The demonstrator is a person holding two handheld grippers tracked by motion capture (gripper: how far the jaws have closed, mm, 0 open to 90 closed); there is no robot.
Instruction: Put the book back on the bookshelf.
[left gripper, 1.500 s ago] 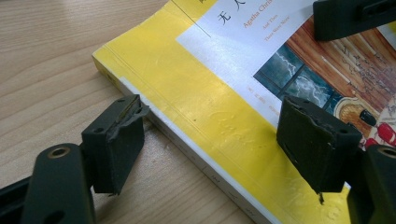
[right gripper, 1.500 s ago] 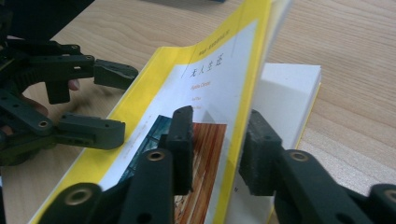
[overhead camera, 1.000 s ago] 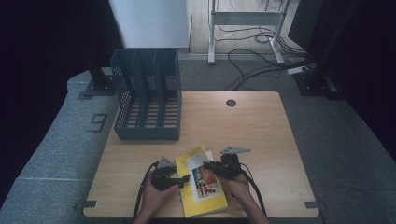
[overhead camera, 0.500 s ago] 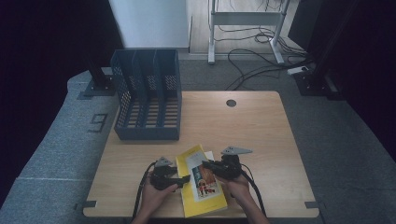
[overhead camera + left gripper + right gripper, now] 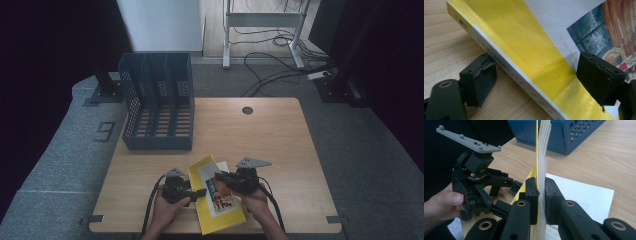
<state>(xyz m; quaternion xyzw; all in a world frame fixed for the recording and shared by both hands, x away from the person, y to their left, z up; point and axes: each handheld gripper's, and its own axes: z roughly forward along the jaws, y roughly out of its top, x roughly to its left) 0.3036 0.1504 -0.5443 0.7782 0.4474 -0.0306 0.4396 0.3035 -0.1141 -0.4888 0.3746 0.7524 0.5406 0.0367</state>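
Note:
A yellow book (image 5: 217, 195) with a picture on its cover lies near the table's front edge, its right side raised. My right gripper (image 5: 541, 192) is shut on the book's (image 5: 541, 145) page edge and yellow cover, holding it on edge in the right gripper view. My left gripper (image 5: 536, 75) is open, its jaws far apart on either side of the book's (image 5: 524, 50) white-and-yellow spine side. In the high view the left gripper (image 5: 197, 192) meets the book from the left and the right gripper (image 5: 222, 178) from the right.
A blue slotted file rack (image 5: 157, 100) stands at the table's back left. A white sheet (image 5: 584, 192) lies under the book. The wooden table (image 5: 270, 135) has a round cable hole (image 5: 247, 110) at the back. A hand holds each gripper at the front edge.

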